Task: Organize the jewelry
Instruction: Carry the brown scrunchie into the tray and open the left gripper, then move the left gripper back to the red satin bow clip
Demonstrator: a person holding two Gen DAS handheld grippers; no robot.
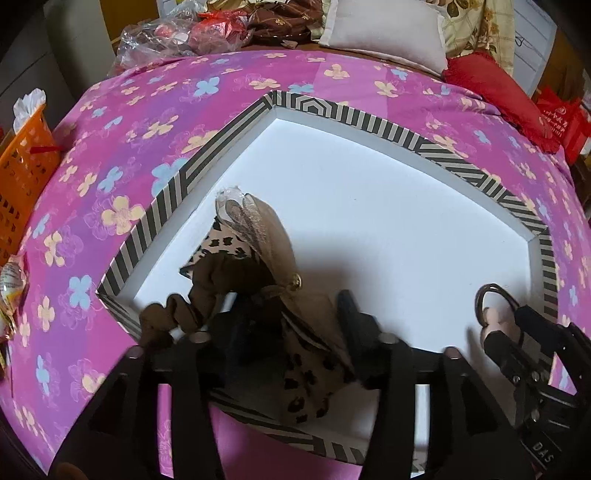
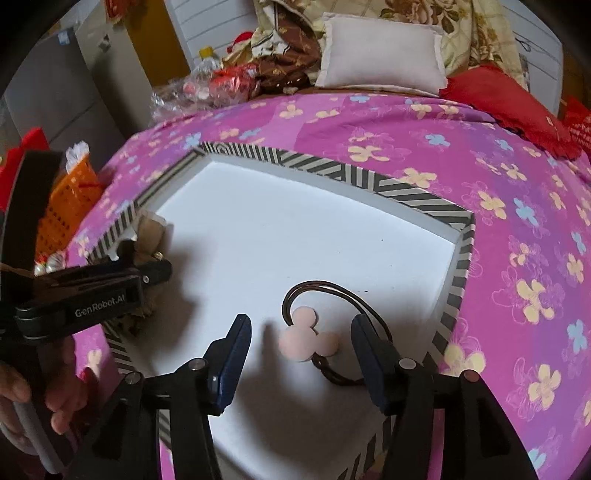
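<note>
The tray is set on the bedspread. Inside it, a hair tie is seen at the right end and a bow at the left. A pillow is placed behind, a basket far left.

Dim indoor light, soft shadows on white tray, heavy fisheye warp, dark corners.

We're in a home bedroom: we see a bed under a pink-and-purple flowered cotton sheet, a plain white rectangular pillow and red fringed cushion at its head, crumpled floral bedding behind, an orange plastic lattice basket alongside.
</note>
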